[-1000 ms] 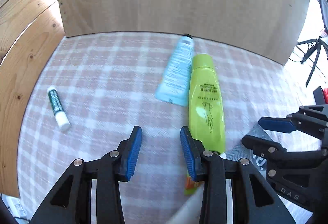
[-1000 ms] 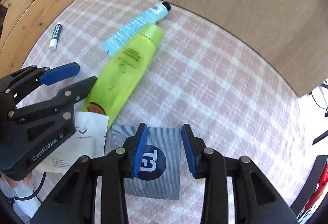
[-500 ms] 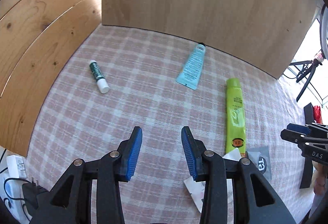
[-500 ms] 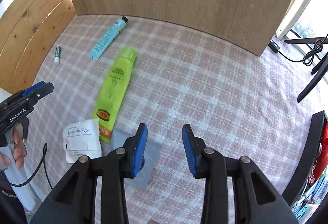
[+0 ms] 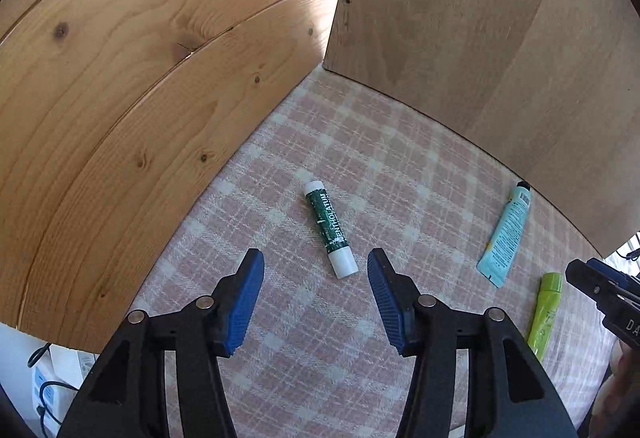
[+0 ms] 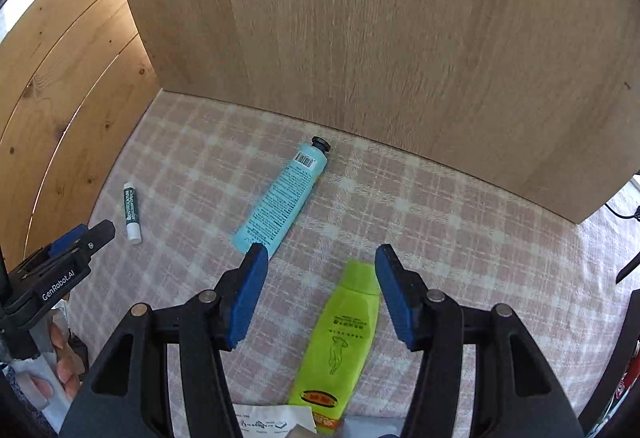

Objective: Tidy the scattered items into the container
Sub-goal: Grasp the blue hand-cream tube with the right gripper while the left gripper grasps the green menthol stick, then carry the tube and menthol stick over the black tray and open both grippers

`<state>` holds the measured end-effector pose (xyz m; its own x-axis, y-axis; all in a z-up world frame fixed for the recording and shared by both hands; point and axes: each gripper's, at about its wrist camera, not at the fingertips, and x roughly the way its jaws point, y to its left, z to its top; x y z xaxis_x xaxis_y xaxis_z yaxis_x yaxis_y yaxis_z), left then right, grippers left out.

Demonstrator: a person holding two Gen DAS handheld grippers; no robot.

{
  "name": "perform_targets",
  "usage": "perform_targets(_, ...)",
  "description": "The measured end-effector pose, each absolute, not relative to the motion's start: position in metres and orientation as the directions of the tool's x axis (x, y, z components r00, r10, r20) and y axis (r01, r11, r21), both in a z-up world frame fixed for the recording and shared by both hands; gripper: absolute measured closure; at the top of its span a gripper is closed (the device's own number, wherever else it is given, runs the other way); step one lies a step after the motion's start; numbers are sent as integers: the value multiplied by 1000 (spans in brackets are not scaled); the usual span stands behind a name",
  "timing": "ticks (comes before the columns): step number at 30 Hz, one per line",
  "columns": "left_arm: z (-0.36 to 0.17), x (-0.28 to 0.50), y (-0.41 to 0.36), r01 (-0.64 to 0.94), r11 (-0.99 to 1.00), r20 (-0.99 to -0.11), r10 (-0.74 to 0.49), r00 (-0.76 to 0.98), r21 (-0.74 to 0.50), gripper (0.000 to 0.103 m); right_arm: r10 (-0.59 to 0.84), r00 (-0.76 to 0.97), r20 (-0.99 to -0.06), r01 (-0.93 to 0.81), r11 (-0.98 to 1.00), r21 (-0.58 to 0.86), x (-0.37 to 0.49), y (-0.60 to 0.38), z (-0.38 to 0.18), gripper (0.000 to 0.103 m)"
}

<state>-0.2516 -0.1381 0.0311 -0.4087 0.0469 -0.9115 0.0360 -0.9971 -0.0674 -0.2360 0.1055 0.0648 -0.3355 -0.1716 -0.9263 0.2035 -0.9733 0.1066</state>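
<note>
A green and white lip balm stick lies on the pink checked cloth, just ahead of my open left gripper. It also shows in the right wrist view. A light blue tube with a black cap lies near the back board; it shows in the left wrist view. A lime green tube lies under my open, empty right gripper, cap end between the fingers. No container shows in either view.
Wooden boards wall the cloth on the left and at the back. A white paper sachet lies at the near edge by the green tube's end. The left gripper shows in the right wrist view.
Both grippers have swung left and come closer to the items. The left now faces the lip balm. The right now sits over the green tube's cap end, with the grey sachet out of view.
</note>
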Motion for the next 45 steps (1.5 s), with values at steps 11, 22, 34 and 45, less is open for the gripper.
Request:
perform_targets(11, -2, -288, -132, 76, -995, -936, 29, -351, -59, 52, -106, -283, -953, 109, -991, 78, -284, 85, 29, 48)
perform_targets(22, -9, -284, -125, 58, -998, -927, -5, -376, -18, 81, -52, -288, -956, 189, -982, -4, -277, 59, 19, 66)
perform_targets(34, 16, -208, -121, 27, -997, -914, 55, -402, -72, 89, -107, -289, -951, 183, -982, 54, -208, 112, 52, 73)
perform_targets(45, 108, -100, -118, -7, -998, -841, 59, -538, -66, 89, -203, -405, -892, 237, -965, 113, -117, 170, 149, 73)
